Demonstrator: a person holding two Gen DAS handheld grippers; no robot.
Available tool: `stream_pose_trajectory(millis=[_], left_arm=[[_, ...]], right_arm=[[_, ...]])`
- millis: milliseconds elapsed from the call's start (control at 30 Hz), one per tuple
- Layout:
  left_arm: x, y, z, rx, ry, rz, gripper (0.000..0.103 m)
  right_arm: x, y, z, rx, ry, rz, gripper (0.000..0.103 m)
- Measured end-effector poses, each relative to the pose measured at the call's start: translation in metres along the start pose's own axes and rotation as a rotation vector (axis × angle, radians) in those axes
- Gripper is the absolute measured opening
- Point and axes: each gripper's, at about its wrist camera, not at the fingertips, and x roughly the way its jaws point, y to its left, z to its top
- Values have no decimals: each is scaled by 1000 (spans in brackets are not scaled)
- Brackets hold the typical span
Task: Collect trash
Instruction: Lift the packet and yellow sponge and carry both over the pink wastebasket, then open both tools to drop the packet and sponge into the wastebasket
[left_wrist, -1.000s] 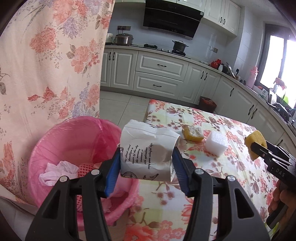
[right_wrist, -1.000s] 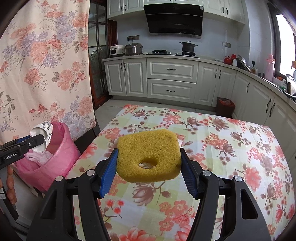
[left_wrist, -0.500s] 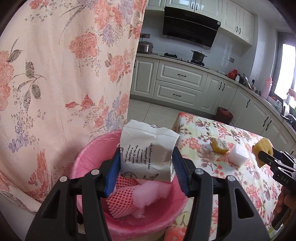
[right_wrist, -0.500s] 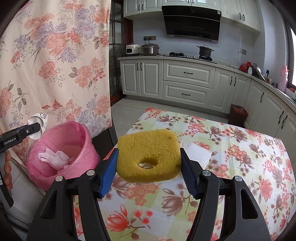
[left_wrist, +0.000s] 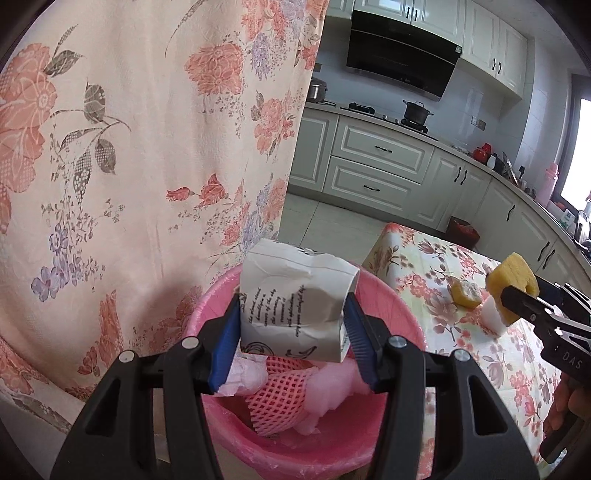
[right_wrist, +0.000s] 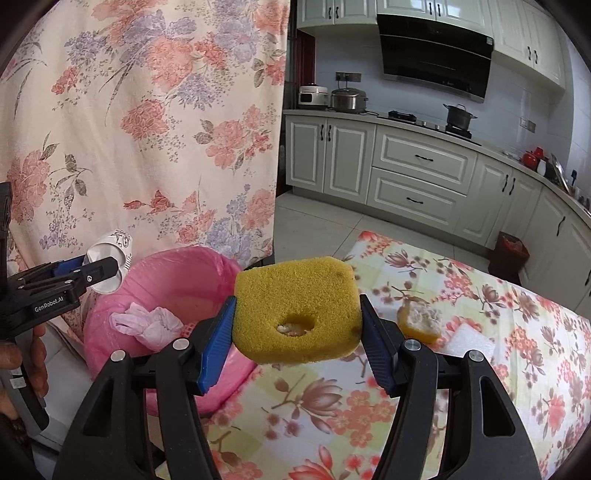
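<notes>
Over the pink-lined trash bin (left_wrist: 388, 306), left gripper (left_wrist: 291, 325) jaws clamp a crumpled paper cup (left_wrist: 295, 302). Bin holds pink foam netting (left_wrist: 280, 398) and tissue. Right gripper (right_wrist: 297, 332) jaws grip a yellow sponge (right_wrist: 295, 306) above the floral tabletop (right_wrist: 517, 350); sponge scrap (right_wrist: 421, 321) and white foam block (right_wrist: 471, 343) lie there.

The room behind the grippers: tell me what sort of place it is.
A home kitchen: white cabinets run under a black range hood, with a pot on the stove and a floral-clothed table.
</notes>
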Motion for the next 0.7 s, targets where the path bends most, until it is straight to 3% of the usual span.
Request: stream_pose_trajectory(millis=[700], left_arm=[[15, 22, 11, -29, 15, -2, 53]], right_arm=[[60, 56, 18, -19, 48, 88, 62]])
